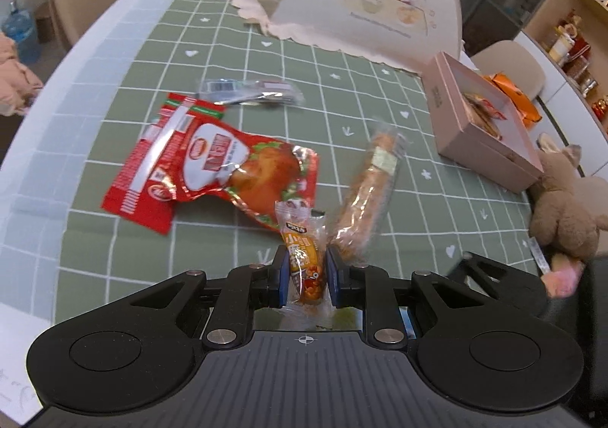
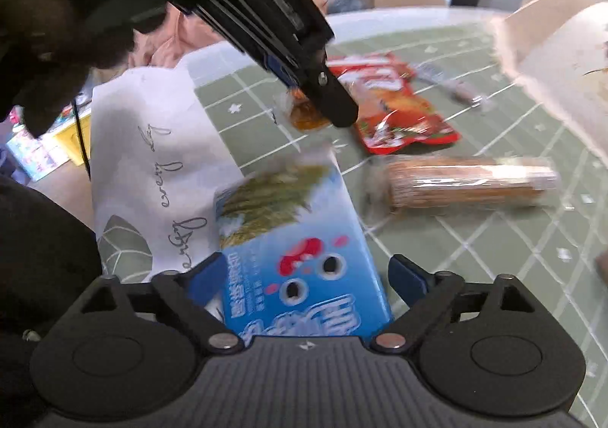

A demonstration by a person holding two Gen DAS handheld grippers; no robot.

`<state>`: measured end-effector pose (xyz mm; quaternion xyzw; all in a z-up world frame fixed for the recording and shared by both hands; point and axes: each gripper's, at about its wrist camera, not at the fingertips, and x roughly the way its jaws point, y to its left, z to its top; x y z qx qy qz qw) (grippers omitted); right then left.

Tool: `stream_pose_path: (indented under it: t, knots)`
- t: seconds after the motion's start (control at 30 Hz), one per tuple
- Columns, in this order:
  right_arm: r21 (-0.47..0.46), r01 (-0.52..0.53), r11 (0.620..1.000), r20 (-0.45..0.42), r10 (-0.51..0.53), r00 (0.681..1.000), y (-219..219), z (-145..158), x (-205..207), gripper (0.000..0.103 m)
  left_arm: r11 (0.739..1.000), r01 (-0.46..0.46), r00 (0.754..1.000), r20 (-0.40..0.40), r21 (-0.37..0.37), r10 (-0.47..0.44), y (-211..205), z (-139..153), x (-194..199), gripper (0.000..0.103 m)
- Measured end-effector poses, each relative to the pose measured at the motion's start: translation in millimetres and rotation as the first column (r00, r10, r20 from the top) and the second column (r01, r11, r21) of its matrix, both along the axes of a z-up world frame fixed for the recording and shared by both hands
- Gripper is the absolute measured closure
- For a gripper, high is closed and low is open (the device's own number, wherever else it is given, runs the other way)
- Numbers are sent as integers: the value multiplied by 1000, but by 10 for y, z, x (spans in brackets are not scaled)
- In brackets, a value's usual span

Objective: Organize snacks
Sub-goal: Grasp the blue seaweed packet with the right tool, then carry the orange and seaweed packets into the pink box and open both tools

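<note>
Pointing steeply down at the green checked tablecloth (image 1: pixel 380 93), my left gripper (image 1: pixel 307 272) has its blue pads pinched on a small orange sausage snack (image 1: pixel 304 261), which stands upright between them, above the cloth. From the right wrist view the same tool reaches in from the upper left, tip low over the table, with the orange packet (image 2: pixel 304 116) at its end.

Right gripper (image 2: pixel 304 276) also tilts down, jaws spread wide. A blue box (image 2: pixel 300 257) lies between them; the right pad stands clear of it, the left pad's contact I cannot tell. No firm grip visible.

On the cloth: red chicken-leg packet (image 1: pixel 212 166) left of the held sausage, long biscuit roll (image 1: pixel 368 192) just right of it, a silvery wrapper (image 1: pixel 250 92) farther off. Pink box (image 1: pixel 482 120) far right, holding snacks, with a plush toy (image 1: pixel 566 207) beside it. White paper bag (image 2: pixel 152 162) lies left of the blue box.
</note>
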<state>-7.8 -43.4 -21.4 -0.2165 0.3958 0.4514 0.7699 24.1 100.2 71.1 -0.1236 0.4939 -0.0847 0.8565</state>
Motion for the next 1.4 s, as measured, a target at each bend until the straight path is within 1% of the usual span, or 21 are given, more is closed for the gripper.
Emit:
stream_pose_path:
  t: [0.03,0.17,0.23,0.3,0.37,0.47,0.53,0.57,0.63,0.67,0.73,0.83,0.9,1.0,1.07,1.13,1.23,1.3,1.33,1.37,1.4]
  knots:
    - [-7,-4,1000,-28,4,1000,34,-24,31,4,1000,0,1000,0,6,0,-1,4,-16,79]
    - [-59,6,998,38,-3,999,136,-34,-67,6,1000,1,1000,-3,0,-1,-12,-10,-41,79]
    - [-67,25,997,51,-22,998,107,-4,-119,15,1000,9,1000,-6,-6,-9,-33,-22,-33,79]
    - [-88,51,995,63,-45,997,26,16,-160,15,1000,25,1000,-6,-14,-25,-71,-28,-21,79]
    - [-108,99,989,68,-92,993,-106,46,-180,17,999,43,999,-7,-25,-43,-119,-39,-10,79]
    - [-134,226,965,65,-219,974,-394,54,-146,16,996,73,997,-17,-48,-73,-210,-84,14,79]
    - [-140,352,926,61,-347,936,-623,73,-51,16,994,95,995,-24,-58,-96,-279,-120,26,79]
    - [-145,417,897,58,-413,909,-734,71,11,16,992,108,993,-28,-65,-110,-323,-141,32,79]
    - [-144,547,825,54,-545,836,-982,66,159,16,989,132,990,-37,-73,-135,-398,-171,44,79]
    - [-140,594,792,51,-594,803,-1084,63,221,16,987,144,988,-40,-76,-147,-433,-186,51,79]
    - [-134,650,748,51,-650,758,-1219,66,291,17,983,163,985,-43,-83,-167,-492,-201,70,79]
    - [-86,684,724,55,-682,729,-1315,160,277,17,976,193,979,-43,-104,-198,-591,-194,106,79]
    - [-41,703,710,51,-701,711,-1367,250,207,17,963,238,969,-33,-128,-244,-704,-154,131,79]
    - [24,754,657,71,-753,654,-1540,493,57,17,933,318,947,14,-169,-320,-907,21,184,79]
    - [59,783,619,82,-785,614,-1677,640,-30,17,909,373,927,101,-183,-360,-1063,310,275,79]
    - [90,805,587,101,-809,579,-1810,773,-93,17,893,403,908,209,-200,-363,-1186,656,422,79]
    - [145,824,548,122,-836,535,-1963,971,-213,17,883,394,884,369,-256,-287,-1368,1122,734,79]
    - [192,831,522,111,-853,510,-2040,1085,-290,17,875,387,870,429,-291,-242,-1544,1261,1032,76]
    - [210,833,512,106,-859,501,-2060,1118,-306,17,861,389,875,425,-328,-233,-1619,1234,1193,76]
    - [225,835,502,103,-864,492,-2075,1144,-318,17,833,393,893,377,-391,-245,-1733,1110,1455,72]
    - [232,838,494,104,-869,484,-2079,1153,-304,17,830,364,917,321,-423,-239,-1806,978,1632,73]
